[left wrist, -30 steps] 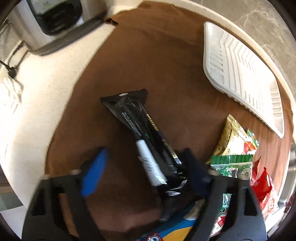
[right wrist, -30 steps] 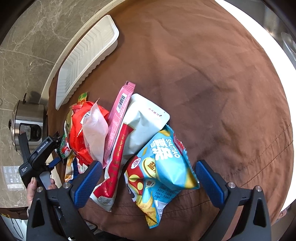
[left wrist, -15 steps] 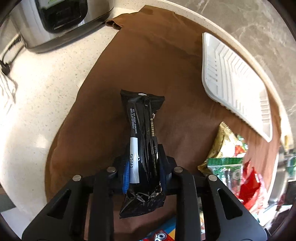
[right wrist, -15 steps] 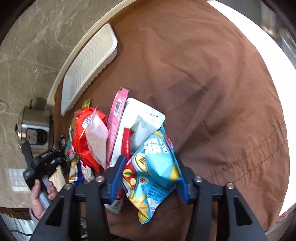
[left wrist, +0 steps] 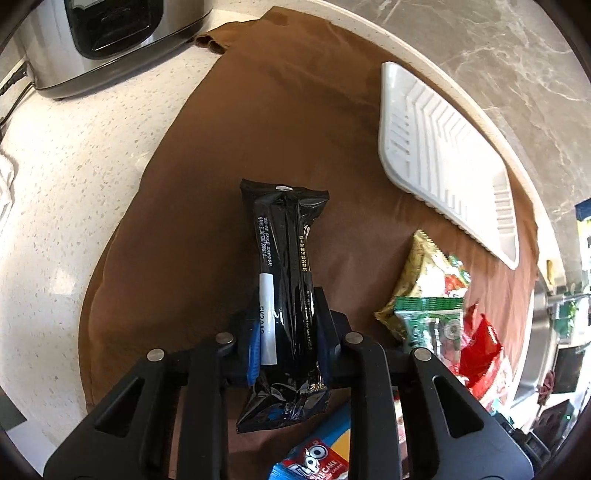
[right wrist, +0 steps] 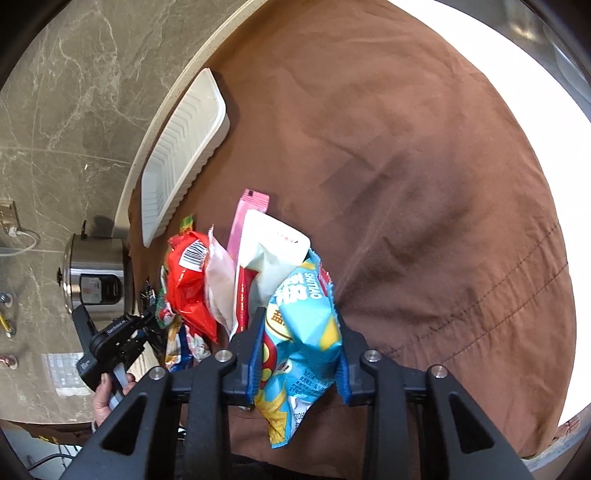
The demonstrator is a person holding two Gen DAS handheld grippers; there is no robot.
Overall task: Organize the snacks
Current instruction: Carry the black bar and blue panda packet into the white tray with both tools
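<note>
My left gripper (left wrist: 288, 317) is shut on a long black snack bar (left wrist: 284, 236), which sticks out forward between the pads over the brown cloth (left wrist: 258, 110). My right gripper (right wrist: 300, 321) has its jaws closing, and its blue pads press both sides of a light blue snack bag (right wrist: 295, 369). Just behind that bag lie a white pouch (right wrist: 273, 240), a pink stick pack (right wrist: 245, 210) and a red packet (right wrist: 188, 280). A white ribbed tray (right wrist: 181, 155) sits on the cloth by the wall, also visible as the tray (left wrist: 443, 158) at upper right.
A steel rice cooker (left wrist: 103, 33) stands on the speckled counter beyond the cloth. A green and gold packet (left wrist: 428, 273), a red packet (left wrist: 480, 354) and a blue box (left wrist: 317, 458) lie right of the black bar. A hand (right wrist: 107, 391) holds the other gripper's handle.
Both grippers went from wide open to closed, the left on the black bar, the right on the blue bag. The black bar now lines up with the fingers. Both views tilted forward.
</note>
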